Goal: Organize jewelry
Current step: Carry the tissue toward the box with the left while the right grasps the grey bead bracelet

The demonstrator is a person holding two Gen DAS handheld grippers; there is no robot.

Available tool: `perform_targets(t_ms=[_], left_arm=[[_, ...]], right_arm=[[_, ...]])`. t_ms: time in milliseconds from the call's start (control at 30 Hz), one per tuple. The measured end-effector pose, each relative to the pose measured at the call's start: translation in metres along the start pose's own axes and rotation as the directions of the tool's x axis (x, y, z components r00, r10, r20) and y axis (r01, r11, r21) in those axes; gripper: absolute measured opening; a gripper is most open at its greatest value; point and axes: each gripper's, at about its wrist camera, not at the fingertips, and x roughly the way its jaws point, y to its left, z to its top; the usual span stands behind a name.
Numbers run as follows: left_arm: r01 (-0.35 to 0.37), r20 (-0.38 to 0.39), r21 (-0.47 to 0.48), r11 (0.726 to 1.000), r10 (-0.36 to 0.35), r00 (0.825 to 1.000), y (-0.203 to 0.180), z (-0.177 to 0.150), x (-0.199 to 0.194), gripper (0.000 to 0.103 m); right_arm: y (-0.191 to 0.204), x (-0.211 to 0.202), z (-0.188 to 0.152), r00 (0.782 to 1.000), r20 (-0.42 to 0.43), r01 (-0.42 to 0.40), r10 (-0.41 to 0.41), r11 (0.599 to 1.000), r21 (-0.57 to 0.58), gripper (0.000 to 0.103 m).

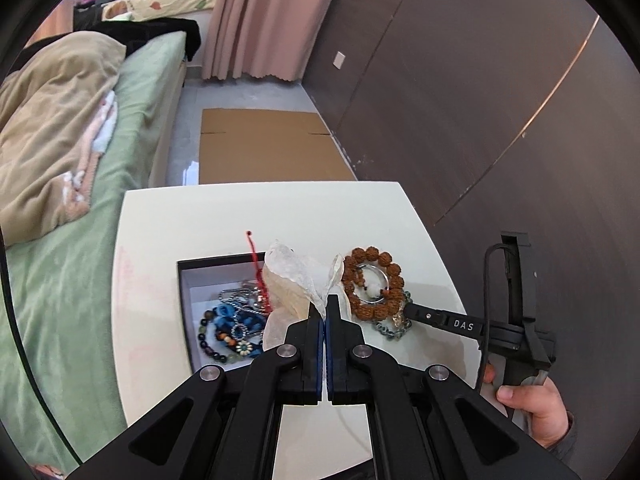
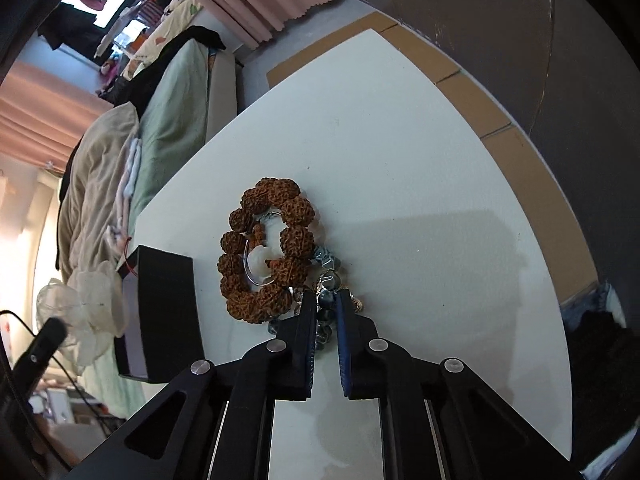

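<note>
The left tool (image 1: 325,307) is pinching a sheer pouch (image 1: 298,280); the right tool (image 2: 325,312) is clamping grey-blue beads (image 2: 326,258) beside the brown bracelet (image 2: 264,244).

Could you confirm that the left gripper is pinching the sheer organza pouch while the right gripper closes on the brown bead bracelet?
Not quite: the right gripper closes on the grey-blue bead bracelet beside the brown bead bracelet, as the right wrist view shows. The left gripper does pinch the organza pouch.

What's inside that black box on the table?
The black box holds tangled bead bracelets and a red cord. The sheer pouch, pinched by the left gripper, hides its right side.
</note>
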Motion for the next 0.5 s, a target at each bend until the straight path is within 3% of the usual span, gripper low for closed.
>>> perform_targets(t_ms=[200, 500], left_arm=[[-0.034, 0.004, -0.033, 0.999, 0.035, 0.999, 0.017, -0.003, -0.005, 0.000], [-0.048, -0.031, -0.069, 0.996, 0.046, 0.998, 0.030, -0.005, 0.013, 0.000]], right_arm=[[-0.006, -0.025, -0.005, 0.986, 0.057, -0.158, 0.156, 0.987, 0.023, 0.011], [0.002, -0.071, -0.005, 0.911, 0.169, -0.377, 0.377, 0.925, -0.033, 0.011]])
